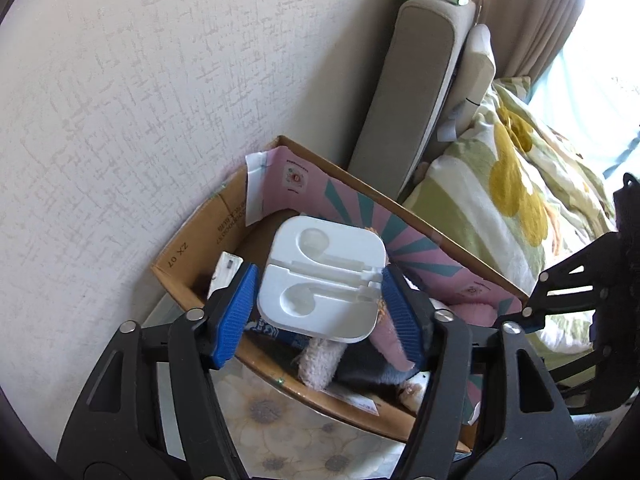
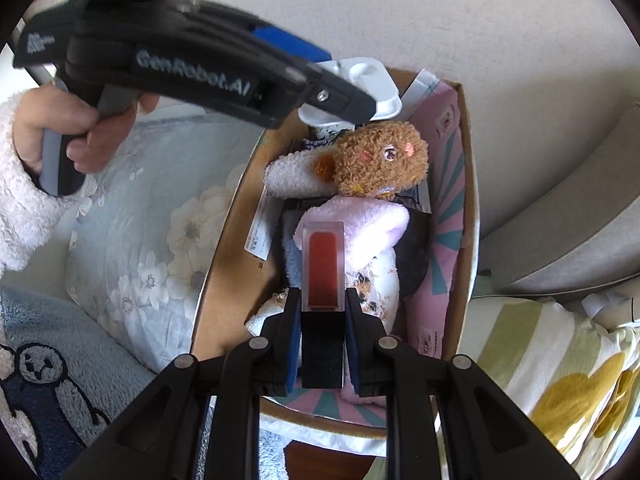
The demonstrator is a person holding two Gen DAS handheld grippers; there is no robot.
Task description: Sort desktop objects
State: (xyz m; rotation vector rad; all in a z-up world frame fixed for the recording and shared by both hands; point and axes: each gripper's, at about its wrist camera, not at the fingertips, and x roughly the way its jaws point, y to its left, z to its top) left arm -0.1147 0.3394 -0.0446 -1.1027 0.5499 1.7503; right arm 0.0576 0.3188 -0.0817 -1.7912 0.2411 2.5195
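1. The left gripper (image 1: 318, 304) hangs over an open brown cardboard box (image 1: 192, 256) that stands against a white textured wall (image 1: 120, 100).
2. Between its blue pads (image 1: 236, 312) is a white moulded plastic earphone tray (image 1: 322, 280); a small gap shows at each side, so the pads do not press on it and the gripper is open around it.
3. The right gripper (image 2: 322, 308) is closed on a clear rectangular lip-gloss tube with red filling and a black cap (image 2: 323, 272), held over the same box.
4. Inside the box lie a brown curly plush bear (image 2: 380, 156), a pink fluffy cloth (image 2: 360, 228) and some printed papers.
5. A hand (image 2: 76, 132) in a white fleece sleeve holds the left gripper's handle.
6. Beside the box there is a floral bed cover (image 2: 140, 232).
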